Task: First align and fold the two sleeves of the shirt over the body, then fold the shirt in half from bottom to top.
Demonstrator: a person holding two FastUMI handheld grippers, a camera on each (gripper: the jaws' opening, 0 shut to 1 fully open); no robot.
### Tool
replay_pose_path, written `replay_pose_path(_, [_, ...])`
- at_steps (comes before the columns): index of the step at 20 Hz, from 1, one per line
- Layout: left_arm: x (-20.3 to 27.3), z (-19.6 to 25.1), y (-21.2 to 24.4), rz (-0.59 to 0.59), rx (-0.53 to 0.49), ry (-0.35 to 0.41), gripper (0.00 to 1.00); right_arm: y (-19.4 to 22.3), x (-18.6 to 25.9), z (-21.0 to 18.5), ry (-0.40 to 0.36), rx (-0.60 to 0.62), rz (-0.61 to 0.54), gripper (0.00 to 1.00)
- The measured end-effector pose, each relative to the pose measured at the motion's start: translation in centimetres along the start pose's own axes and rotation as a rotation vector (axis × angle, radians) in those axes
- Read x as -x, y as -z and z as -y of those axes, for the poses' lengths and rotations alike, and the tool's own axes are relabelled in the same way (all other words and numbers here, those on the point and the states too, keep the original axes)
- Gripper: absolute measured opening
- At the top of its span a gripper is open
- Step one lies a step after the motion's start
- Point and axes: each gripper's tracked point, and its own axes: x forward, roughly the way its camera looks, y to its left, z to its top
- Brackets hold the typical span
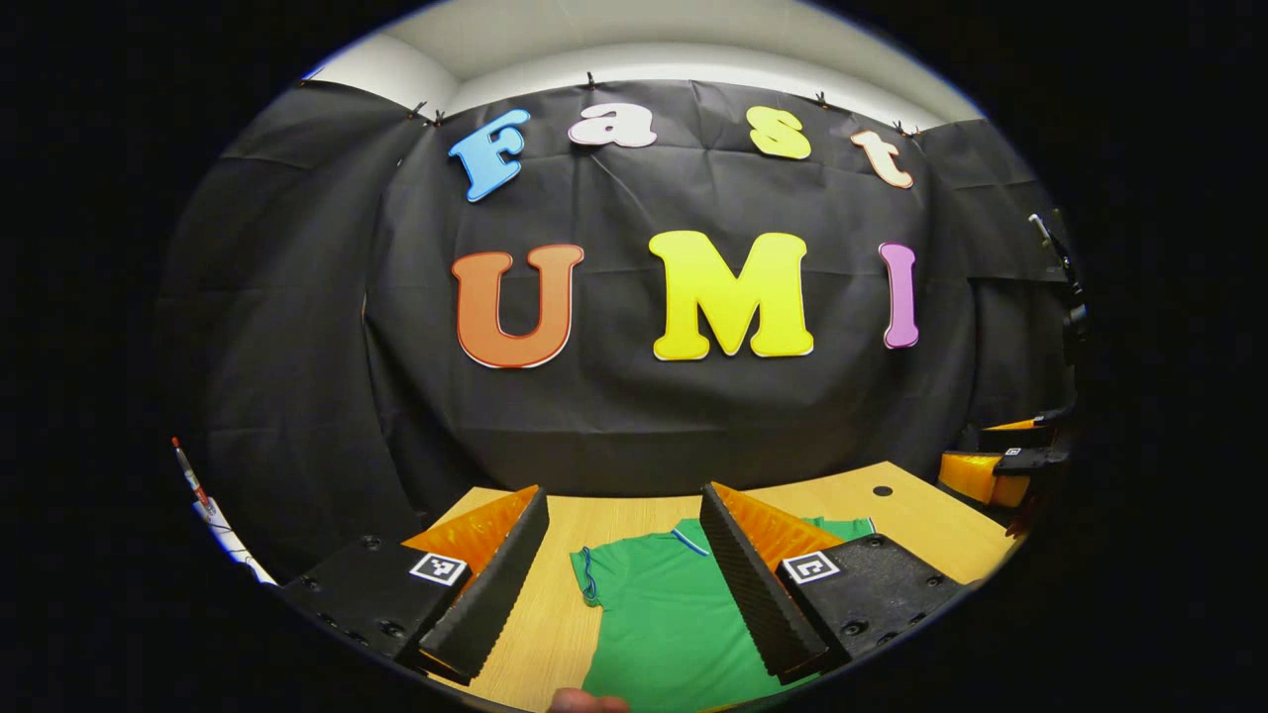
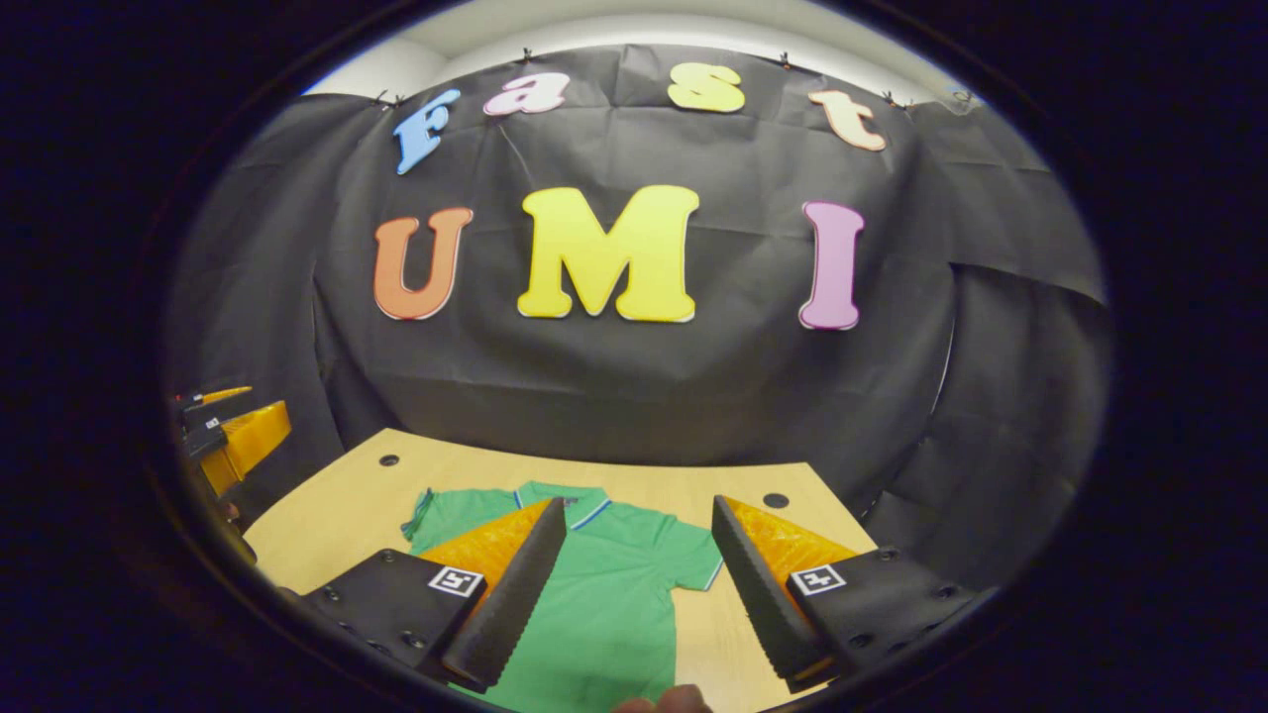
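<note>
Wooden table (image 2: 347, 505) | green shirt (image 2: 604, 594) flat | left tool (image 1: 624, 584) wide apart, holding nothing | right tool (image 2: 639, 589) likewise

No readable text; square coded markers (image 1: 439, 568) on gripper bodies, undecipherable.

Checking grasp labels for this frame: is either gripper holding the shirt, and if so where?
Nothing is held. The left gripper and the right gripper are both open above the green shirt, which lies flat on the table.
</note>
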Motion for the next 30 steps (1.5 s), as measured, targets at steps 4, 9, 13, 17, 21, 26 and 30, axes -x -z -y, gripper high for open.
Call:
replay_pose_path(4, [-0.5, 0.8, 1.7, -0.056, -0.01, 0.012, 1.0, 4.3, -3.6, 2.5, 0.006, -0.012, -0.131, 0.96])
replay_pose_path(9, [-1.3, 0.8, 2.9, -0.105, 0.001, -0.014, 1.0, 8.3, -9.1, 6.3, 0.03, -0.058, -0.273, 0.96])
replay_pose_path(13, [-1.9, 1.0, 4.0, -0.141, -0.01, -0.032, 1.0, 10.7, -14.7, 9.7, 0.075, -0.111, -0.356, 0.96])
replay_pose_path(17, [-2.6, 1.2, 5.0, -0.179, -0.01, -0.057, 1.0, 13.9, -20.3, 11.4, 0.102, -0.149, -0.448, 0.96])
replay_pose_path(21, [-3.2, 1.5, 6.0, -0.212, -0.021, -0.072, 1.0, 16.5, -24.0, 12.1, 0.107, -0.138, -0.505, 0.94])
replay_pose_path(26, [-2.9, 1.1, 8.0, -0.271, -0.042, -0.098, 1.0, 18.7, -27.6, 12.6, 0.1, -0.098, -0.542, 0.94])
replay_pose_path(30, [-2.7, 0.9, 9.4, -0.319, -0.039, -0.111, 1.0, 19.4, -29.3, 12.8, 0.09, -0.11, -0.535, 0.96])
